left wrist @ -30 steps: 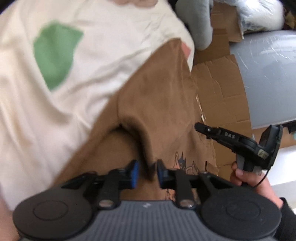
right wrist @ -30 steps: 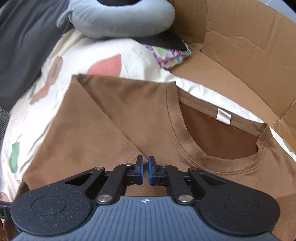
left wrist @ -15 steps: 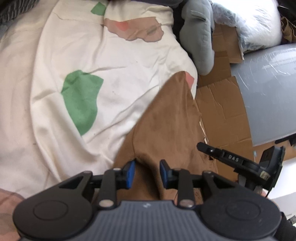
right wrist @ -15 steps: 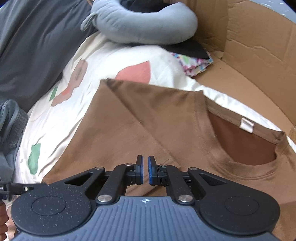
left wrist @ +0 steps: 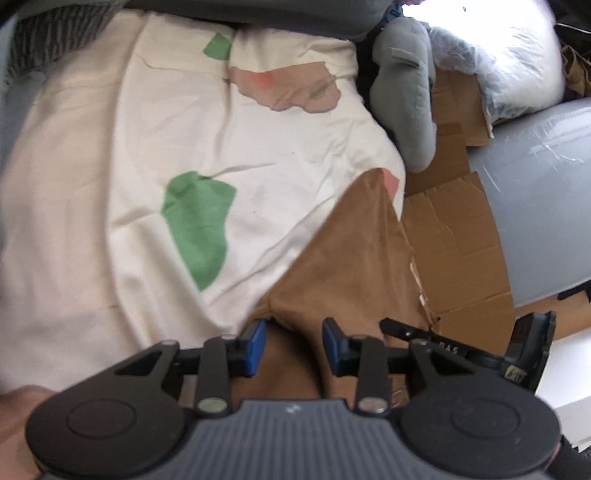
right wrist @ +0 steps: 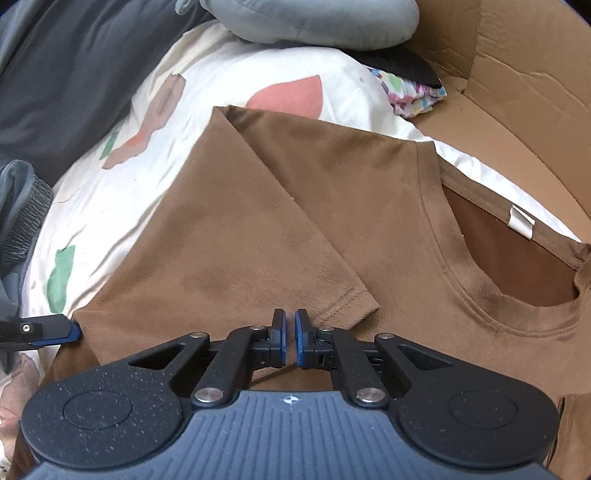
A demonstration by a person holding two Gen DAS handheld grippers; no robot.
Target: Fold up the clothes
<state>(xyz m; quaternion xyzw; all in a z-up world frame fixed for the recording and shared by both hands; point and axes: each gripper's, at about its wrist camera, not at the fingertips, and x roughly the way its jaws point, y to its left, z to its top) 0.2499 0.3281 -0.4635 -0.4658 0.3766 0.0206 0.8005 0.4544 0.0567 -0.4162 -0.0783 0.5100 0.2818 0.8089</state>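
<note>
A brown T-shirt (right wrist: 332, 206) lies on a cream bedsheet (right wrist: 110, 206), its left side and sleeve folded in over the chest, neck opening at the right. In the left wrist view the shirt (left wrist: 343, 266) narrows to a point away from me. My left gripper (left wrist: 293, 345) is open just above the shirt's folded edge, holding nothing. Its fingertip also shows at the left edge of the right wrist view (right wrist: 55, 332). My right gripper (right wrist: 290, 338) is shut and empty, just above the folded sleeve hem.
A grey neck pillow (right wrist: 314, 18) and dark grey bedding (right wrist: 74, 66) lie at the far side. Cardboard walls (right wrist: 517, 74) stand at the right. A patterned cloth (right wrist: 413, 92) lies by the cardboard. A grey surface (left wrist: 535, 184) lies beyond the cardboard.
My left gripper has opened, let go of the shirt's edge and drawn back. The fold now lies flat. My right gripper stays shut and has shifted slightly.
</note>
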